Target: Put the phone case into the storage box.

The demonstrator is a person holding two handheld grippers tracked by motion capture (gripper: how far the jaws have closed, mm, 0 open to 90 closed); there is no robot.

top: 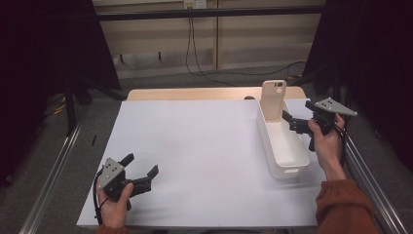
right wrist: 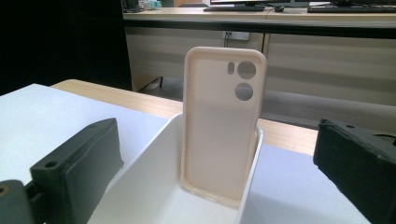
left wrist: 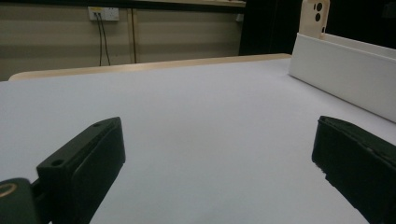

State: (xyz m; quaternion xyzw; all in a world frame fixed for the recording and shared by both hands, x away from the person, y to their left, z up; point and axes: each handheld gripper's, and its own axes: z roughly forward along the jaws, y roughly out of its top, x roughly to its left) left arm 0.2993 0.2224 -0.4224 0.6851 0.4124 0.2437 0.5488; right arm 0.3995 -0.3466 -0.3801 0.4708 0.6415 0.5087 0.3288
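Both tongs (top: pixel 142 169) (top: pixel 290 121) spread, low

There are two hand-held grippers: the left hand-held gripper (top: pixel 142 170) and the right hand-held gripper (top: pixel 290 120), each with two black jaws set wide apart. Just beside the right one stands one white bin (top: pixel 287 146), with one beige phone case (top: pixel 272 100) upright in it. One white sheet (top: pixel 195 146) covers the one table (top: pixel 195 93).

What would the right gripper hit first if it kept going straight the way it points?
Probably the beige phone case standing at the far end of the white bin; the open right gripper faces it squarely, though depth is unclear.
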